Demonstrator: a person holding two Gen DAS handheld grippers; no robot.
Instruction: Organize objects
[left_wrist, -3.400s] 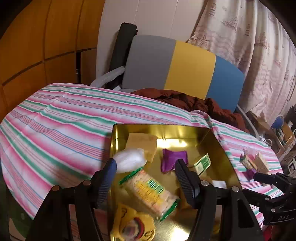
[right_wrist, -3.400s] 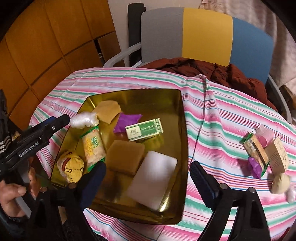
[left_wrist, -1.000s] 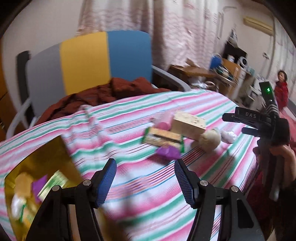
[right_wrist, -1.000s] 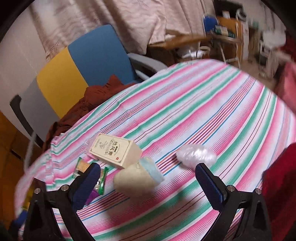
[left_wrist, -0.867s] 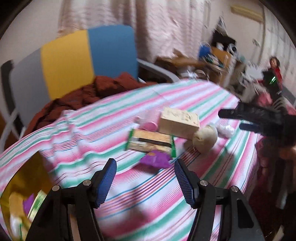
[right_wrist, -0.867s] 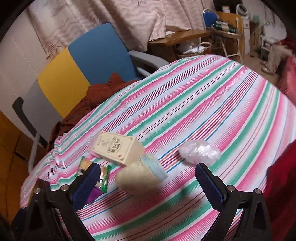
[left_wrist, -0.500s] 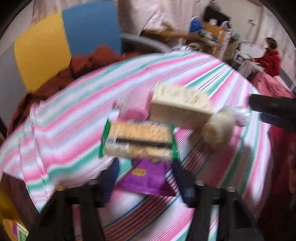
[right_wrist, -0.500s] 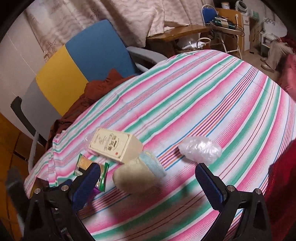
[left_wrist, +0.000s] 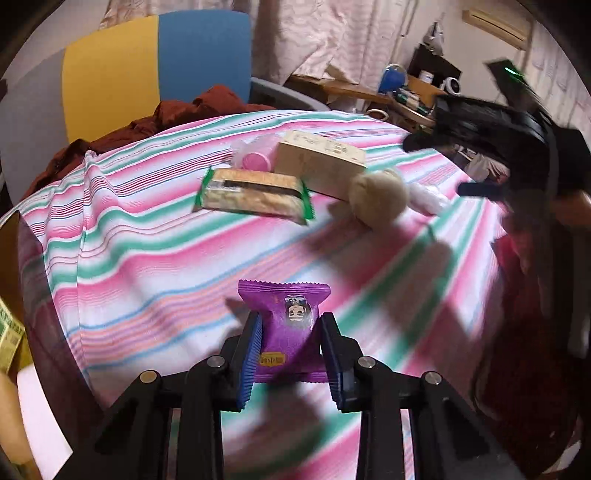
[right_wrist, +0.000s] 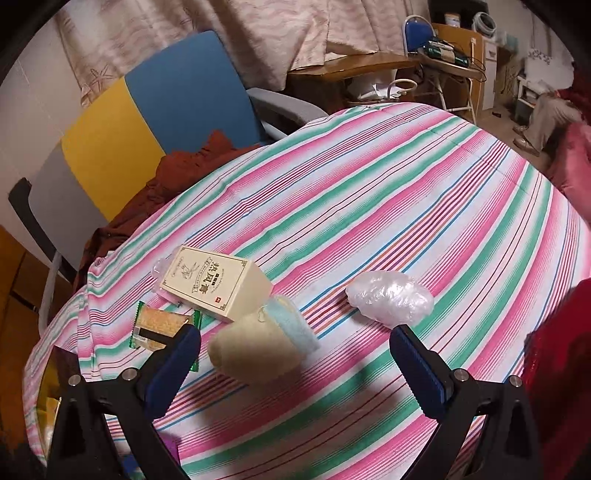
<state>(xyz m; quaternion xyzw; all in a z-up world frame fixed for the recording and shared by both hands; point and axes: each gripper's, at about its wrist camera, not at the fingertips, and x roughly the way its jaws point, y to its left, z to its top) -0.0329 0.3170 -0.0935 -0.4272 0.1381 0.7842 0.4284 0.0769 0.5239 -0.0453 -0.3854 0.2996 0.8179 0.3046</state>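
Observation:
My left gripper (left_wrist: 290, 354) is shut on a purple snack packet (left_wrist: 286, 321), lifted above the striped tablecloth. Beyond it lie a green-edged cracker pack (left_wrist: 255, 195), a cream box (left_wrist: 319, 164), a pink cup (left_wrist: 256, 158), a beige rolled cloth (left_wrist: 376, 197) and a clear plastic wad (left_wrist: 428, 199). My right gripper (right_wrist: 295, 365) is open above the cloth, with the beige roll (right_wrist: 258, 347) between its fingers' line of sight, the cream box (right_wrist: 212, 282) and cracker pack (right_wrist: 159, 328) at left, the plastic wad (right_wrist: 391, 297) at right. The right gripper also appears blurred at the right of the left wrist view.
The gold tray's edge (left_wrist: 9, 236) with items shows at the far left. A chair (right_wrist: 155, 107) with a rust-brown garment (right_wrist: 177, 166) stands behind the table. A person's red clothing (right_wrist: 557, 387) is at the right edge. A cluttered desk (right_wrist: 369, 66) lies beyond.
My left gripper swung from the gold tray to the pile, closed on the purple packet and lifted it back. My right gripper has edged closer to the beige roll.

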